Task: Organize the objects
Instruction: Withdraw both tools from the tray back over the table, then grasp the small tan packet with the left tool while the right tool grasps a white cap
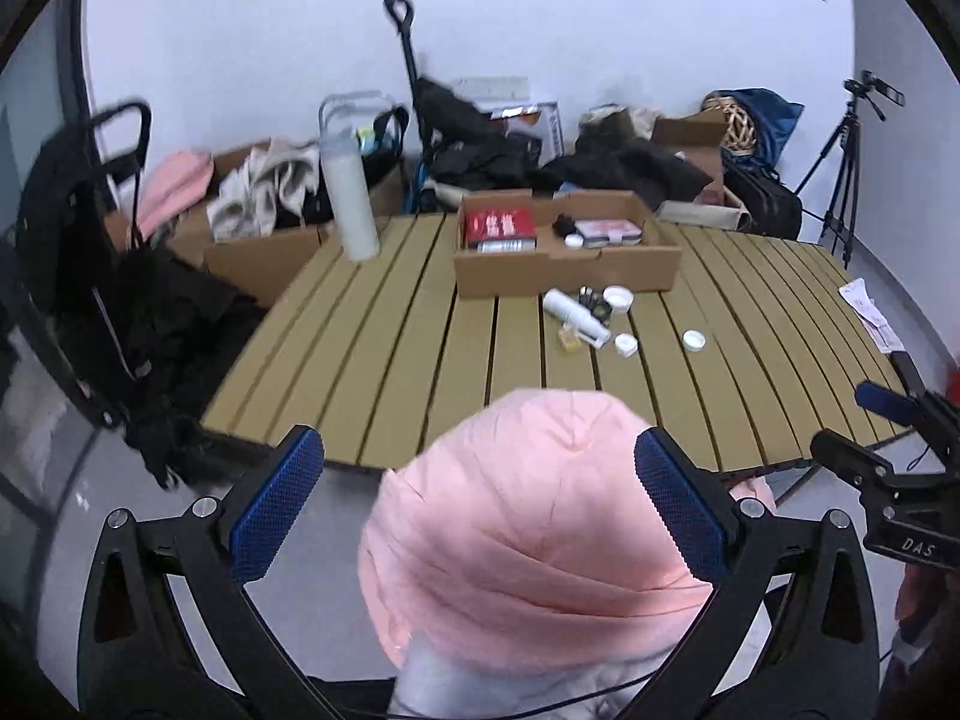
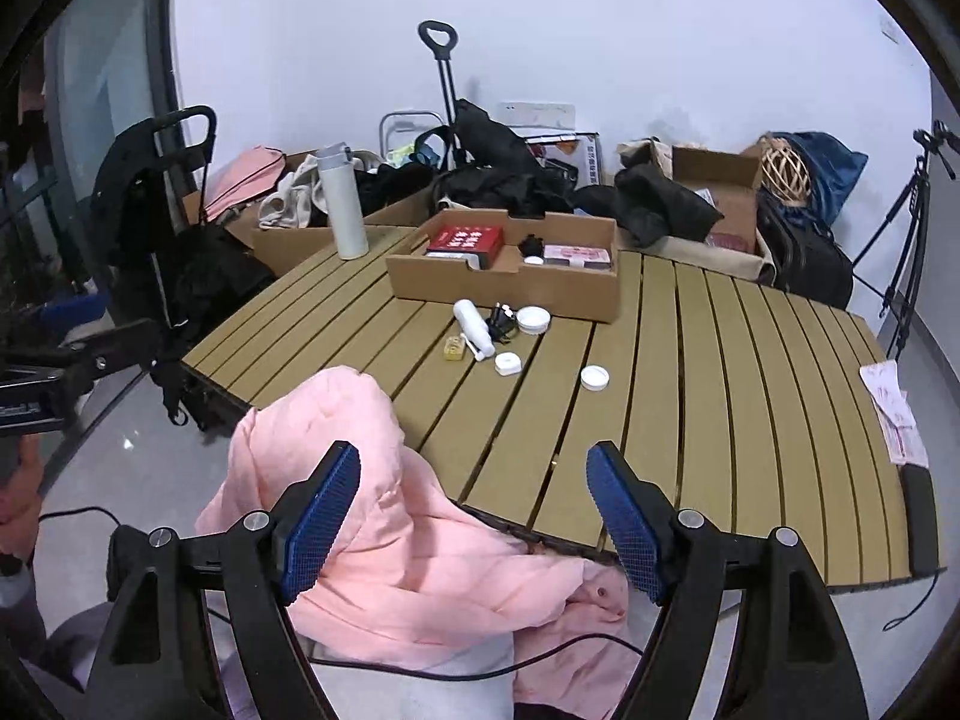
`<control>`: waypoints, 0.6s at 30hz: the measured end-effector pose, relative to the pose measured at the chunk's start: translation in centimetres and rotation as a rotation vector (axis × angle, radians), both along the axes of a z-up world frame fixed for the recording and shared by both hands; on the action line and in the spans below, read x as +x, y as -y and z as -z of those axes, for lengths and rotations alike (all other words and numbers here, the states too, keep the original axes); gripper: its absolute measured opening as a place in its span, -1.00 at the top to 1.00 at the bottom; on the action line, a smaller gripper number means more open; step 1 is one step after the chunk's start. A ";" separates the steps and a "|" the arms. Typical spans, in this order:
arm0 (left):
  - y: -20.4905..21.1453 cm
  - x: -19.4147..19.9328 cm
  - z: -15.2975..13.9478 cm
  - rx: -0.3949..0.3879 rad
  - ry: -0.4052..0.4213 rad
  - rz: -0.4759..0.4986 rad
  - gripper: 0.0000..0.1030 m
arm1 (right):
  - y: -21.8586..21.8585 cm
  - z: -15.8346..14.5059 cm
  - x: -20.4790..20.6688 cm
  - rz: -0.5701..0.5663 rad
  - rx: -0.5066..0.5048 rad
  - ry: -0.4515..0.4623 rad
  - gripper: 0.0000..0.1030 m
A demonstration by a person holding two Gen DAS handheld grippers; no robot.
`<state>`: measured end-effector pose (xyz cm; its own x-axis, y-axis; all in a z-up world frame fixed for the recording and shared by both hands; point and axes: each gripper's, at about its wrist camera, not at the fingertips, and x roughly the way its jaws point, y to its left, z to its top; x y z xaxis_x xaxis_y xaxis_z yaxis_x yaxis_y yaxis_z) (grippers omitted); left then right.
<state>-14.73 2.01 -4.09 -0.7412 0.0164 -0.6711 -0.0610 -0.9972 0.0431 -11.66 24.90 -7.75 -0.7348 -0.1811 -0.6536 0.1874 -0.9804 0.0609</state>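
A low slatted wooden table [image 1: 372, 360] [image 2: 720, 372] holds a shallow cardboard tray [image 1: 564, 267] [image 2: 510, 288] with a red box [image 1: 501, 223] [image 2: 465, 238] and small items. In front of the tray lie a white bottle [image 1: 575, 310] [image 2: 474, 319] and white round lids [image 1: 694, 340] [image 2: 594, 377]. A pink garment [image 1: 528, 528] [image 2: 384, 528] is draped at the near table edge. My left gripper [image 1: 480, 504] is open, its blue pads on either side of the pink garment. My right gripper [image 2: 474, 510] is open above the garment and table edge, holding nothing.
A tall white flask [image 1: 348, 198] [image 2: 342, 204] stands at the table's far left corner. Cardboard boxes with clothes [image 1: 264, 204], black bags and a trolley [image 1: 414, 90] crowd the floor behind. A tripod [image 1: 846, 162] stands right. Papers [image 2: 894, 414] lie at the right edge.
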 end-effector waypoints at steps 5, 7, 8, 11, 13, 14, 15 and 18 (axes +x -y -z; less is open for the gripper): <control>-0.4 -3.2 3.8 0.042 0.028 -0.003 -1.00 | -1.7 3.6 -2.1 0.010 -0.058 0.068 -0.58; -1.1 -5.7 5.0 0.045 0.044 0.017 -1.00 | -2.4 5.3 -3.8 0.021 -0.078 0.114 -0.58; -1.5 -7.1 5.7 0.043 0.053 0.028 -1.00 | -2.7 6.1 -4.8 0.022 -0.079 0.136 -0.58; -3.4 -11.8 7.6 0.042 0.071 0.069 -0.98 | -2.8 7.2 -7.4 0.010 -0.079 0.161 -0.58; -4.6 -14.8 9.1 0.042 0.102 0.096 -0.96 | -2.5 7.8 -9.4 0.012 -0.052 0.161 -0.58; -5.3 -16.5 10.0 0.047 0.126 0.111 -0.92 | -2.4 8.1 -10.5 0.010 -0.035 0.161 -0.58; -5.8 -17.8 10.8 0.057 0.142 0.125 -0.86 | -2.1 8.5 -12.0 0.000 -0.021 0.163 -0.58; -7.0 -22.3 13.8 0.076 0.244 0.126 -0.40 | -1.5 9.4 -15.6 -0.035 -0.004 0.169 -0.58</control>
<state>-37.00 9.06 -17.85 -0.5471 0.1557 -0.8225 -0.1845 -0.9808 -0.0630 -27.30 26.38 -17.16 -0.6076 -0.2074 -0.7667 0.2081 -0.9732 0.0983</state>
